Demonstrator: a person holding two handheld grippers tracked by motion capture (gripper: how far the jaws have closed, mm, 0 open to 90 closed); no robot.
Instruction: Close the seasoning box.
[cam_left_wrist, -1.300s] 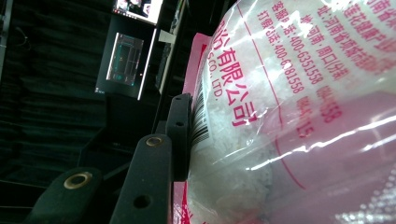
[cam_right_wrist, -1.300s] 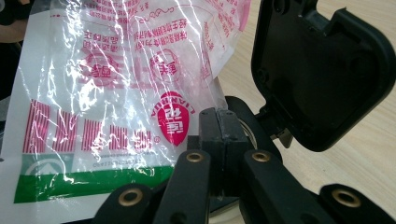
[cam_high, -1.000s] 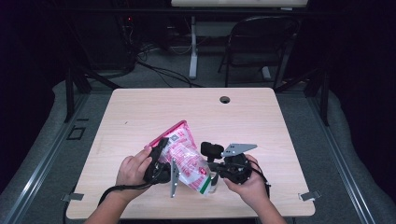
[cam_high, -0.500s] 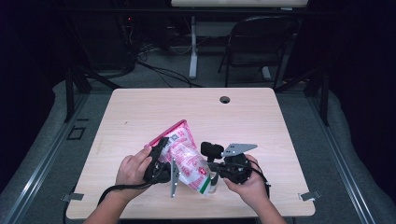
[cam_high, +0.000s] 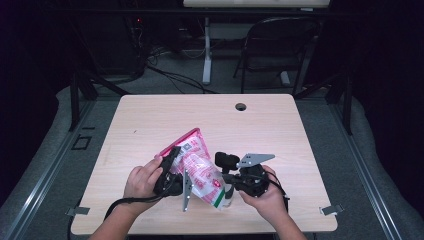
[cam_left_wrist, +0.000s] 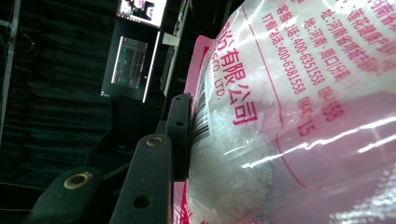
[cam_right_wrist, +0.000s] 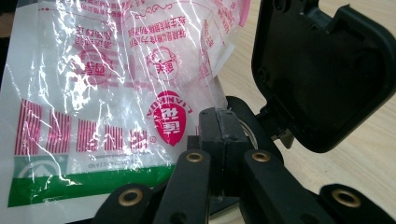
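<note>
A pale wood-grain rectangular surface (cam_high: 150, 125) sits in a dark room, bare except near its front edge, where a person's two hands work side by side. Between them a clear plastic bag printed in pink, red and green, filled with white granules (cam_high: 200, 172), is held up off the surface and tilted, its pink sealed end pointing up and away toward the left and its green-striped end hanging low near the right hand.

The left claw (cam_high: 175, 162) pinches the bag on its barcode side; in the left gripper view one black jaw lies flat against the plastic (cam_left_wrist: 261, 121), with the other hidden behind the bag, so the bag's bulk sits between them.

The right claw (cam_right_wrist: 219, 122) has its two jaws pressed together, tips meeting. In the right gripper view they rest just beside the bag's lower corner and seem to nip a thin bit of plastic edge, though what lies between the pads is too small to tell. A small clear round container (cam_high: 227, 195) stands under that corner, mostly hidden.

As a judgement: the bag is lifted and steadied, and the corner is lined up over the container. Opening the bag and pouring appear not yet done; no granules can be seen outside the bag.
</note>
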